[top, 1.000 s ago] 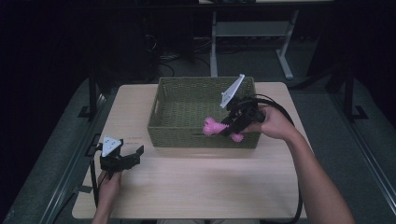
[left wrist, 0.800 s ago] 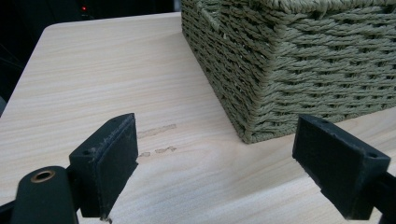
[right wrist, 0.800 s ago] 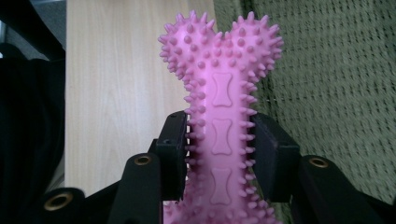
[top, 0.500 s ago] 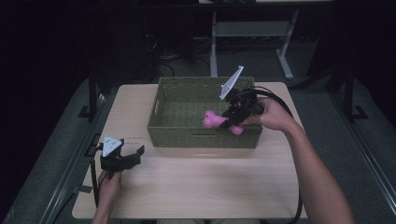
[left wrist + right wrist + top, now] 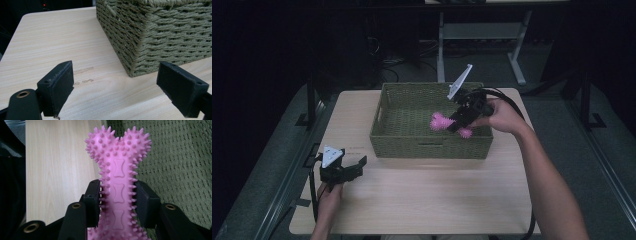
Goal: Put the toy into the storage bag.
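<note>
We read this as the carry-and-place step: the right gripper (image 5: pixel 460 122) clamps the shaft of one pink spiked bone-shaped chew toy (image 5: pixel 118 182) and holds it above the interior of the single green woven basket (image 5: pixel 422 145), near its right wall. The next move, in our judgement, calls for lowering the toy to the basket floor and parting the jaws. The left gripper (image 5: pixel 347 170) rests released on the wooden table (image 5: pixel 427 200), apart from the basket. We count two grippers.

No readable text, label or number anywhere.
</note>
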{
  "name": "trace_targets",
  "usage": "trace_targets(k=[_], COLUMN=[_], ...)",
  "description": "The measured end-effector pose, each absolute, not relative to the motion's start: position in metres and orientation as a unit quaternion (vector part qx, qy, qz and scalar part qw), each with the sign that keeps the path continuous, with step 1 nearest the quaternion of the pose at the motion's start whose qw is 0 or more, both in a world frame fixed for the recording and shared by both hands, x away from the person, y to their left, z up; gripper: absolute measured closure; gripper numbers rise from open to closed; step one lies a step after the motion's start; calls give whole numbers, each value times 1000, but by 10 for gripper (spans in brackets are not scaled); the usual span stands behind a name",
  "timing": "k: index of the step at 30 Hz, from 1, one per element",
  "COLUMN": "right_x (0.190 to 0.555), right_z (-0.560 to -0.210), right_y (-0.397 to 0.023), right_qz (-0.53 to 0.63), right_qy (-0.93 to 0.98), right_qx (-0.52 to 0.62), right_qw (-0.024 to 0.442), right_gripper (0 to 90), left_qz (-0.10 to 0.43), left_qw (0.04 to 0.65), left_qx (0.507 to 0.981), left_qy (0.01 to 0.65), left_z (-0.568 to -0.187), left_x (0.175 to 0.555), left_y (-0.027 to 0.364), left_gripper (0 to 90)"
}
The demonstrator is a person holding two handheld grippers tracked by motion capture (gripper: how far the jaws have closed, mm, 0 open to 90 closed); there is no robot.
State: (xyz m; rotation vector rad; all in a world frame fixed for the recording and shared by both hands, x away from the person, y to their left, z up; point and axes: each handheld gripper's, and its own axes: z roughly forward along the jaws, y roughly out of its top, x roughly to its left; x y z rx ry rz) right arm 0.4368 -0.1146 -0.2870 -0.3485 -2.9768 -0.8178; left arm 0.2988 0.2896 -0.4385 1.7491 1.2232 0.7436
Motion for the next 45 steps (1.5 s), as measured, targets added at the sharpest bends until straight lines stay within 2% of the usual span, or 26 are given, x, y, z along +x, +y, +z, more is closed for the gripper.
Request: trace_targets(k=[18,45], right_x=[471,489], right_z=[-308,-327], right_y=[-109,-112], right_qz=[-251,-243], right_qy=[-957,-955], right_qx=[-139,-161], right_qw=[34,47], right_gripper=[583,583], left_qz=[297,296], left_qw=[426,424], left_qx=[702,703], left_qy=[487,488], left_z=[-439,-439], left_x=[299,300], left_y=[289,289], left_gripper=[137,137])
